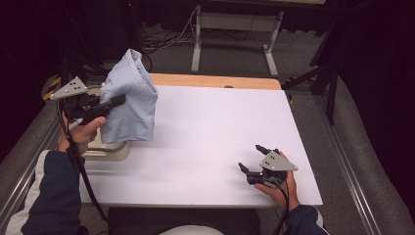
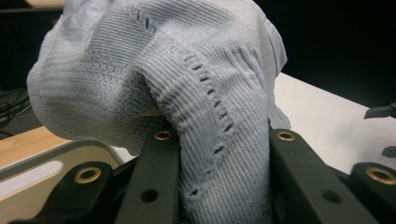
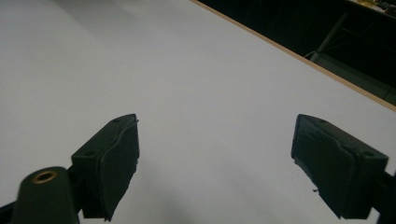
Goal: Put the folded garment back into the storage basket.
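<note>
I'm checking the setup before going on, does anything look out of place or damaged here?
Nothing stands out. The left gripper holds a pale blue knit garment bunched in the air above a beige bin; the right gripper rests open on the white table.

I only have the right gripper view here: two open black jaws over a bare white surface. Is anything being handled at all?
Observer: Yes. In the high view the left gripper holds a pale blue knitted garment up off the white table.
Operator: Is it really clamped, or just draped over the gripper?
Observer: Clamped. The left gripper view shows a bunched fold of the fabric squeezed between the two jaws.
Operator: Where did it come from?
Observer: I cannot tell, but a beige tray-like container sits at the table's left edge, right under the hanging garment.
Operator: And my gripper?
Observer: The right gripper rests near the table's front right, jaws open, far from the garment.
</note>
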`<state>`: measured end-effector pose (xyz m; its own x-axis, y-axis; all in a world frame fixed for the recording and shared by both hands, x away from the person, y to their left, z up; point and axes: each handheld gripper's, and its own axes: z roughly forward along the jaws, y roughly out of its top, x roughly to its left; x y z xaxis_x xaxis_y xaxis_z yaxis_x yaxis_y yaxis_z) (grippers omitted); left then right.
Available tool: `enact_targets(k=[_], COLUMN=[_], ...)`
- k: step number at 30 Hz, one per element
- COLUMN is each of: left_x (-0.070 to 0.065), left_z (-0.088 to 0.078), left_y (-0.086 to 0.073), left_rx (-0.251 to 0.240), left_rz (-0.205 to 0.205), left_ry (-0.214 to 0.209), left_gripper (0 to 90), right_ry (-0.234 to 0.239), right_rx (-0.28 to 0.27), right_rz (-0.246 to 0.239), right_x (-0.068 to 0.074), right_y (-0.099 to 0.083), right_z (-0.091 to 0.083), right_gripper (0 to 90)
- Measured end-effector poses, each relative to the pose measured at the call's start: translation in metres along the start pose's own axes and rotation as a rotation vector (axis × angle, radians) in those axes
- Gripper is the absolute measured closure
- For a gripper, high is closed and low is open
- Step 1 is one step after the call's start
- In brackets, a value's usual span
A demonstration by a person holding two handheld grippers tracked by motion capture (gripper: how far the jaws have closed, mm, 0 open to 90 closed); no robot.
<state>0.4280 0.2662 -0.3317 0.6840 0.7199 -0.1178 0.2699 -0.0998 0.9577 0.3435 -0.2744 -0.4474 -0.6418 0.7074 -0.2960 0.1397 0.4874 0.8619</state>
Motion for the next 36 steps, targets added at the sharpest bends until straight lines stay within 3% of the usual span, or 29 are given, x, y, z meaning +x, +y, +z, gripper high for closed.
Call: enact_targets(k=[6,19,24,25,26,28,36], left_x=[0.019,0.05,0.063,0.063,0.068,0.071,0.082], left_z=[-0.006,-0.006,-0.001,-0.001,0.002,0.002,0.003], left_y=[-0.002,-0.011,-0.021,-0.021,-0.026,-0.03,-0.037], left_rx=[0.027,0.123,0.23,0.23,0.266,0.276,0.339], left_rz=[-0.014,-0.053,-0.042,-0.042,-0.042,-0.064,-0.082], left_ry=[0.037,0.122,0.141,0.141,0.143,0.144,0.157], left_gripper=[74.6,74.5,74.3,74.3,74.2,74.1,73.8], right_ry=[-0.007,0.0,0.003,0.003,0.004,0.005,0.014], right_rx=[-0.021,-0.004,0.003,0.003,0.005,0.003,0.011], right_rz=[-0.016,-0.014,-0.014,-0.014,-0.022,-0.025,-0.025], right_x=[0.001,0.0,0.001,0.001,0.002,0.003,0.003], right_y=[0.002,0.0,0.0,0.0,0.001,0.001,0.001], right_z=[-0.002,-0.001,0.0,0.0,0.0,-0.001,0.0], right_gripper=[16.9,16.8,16.8,16.8,16.8,16.8,16.7])
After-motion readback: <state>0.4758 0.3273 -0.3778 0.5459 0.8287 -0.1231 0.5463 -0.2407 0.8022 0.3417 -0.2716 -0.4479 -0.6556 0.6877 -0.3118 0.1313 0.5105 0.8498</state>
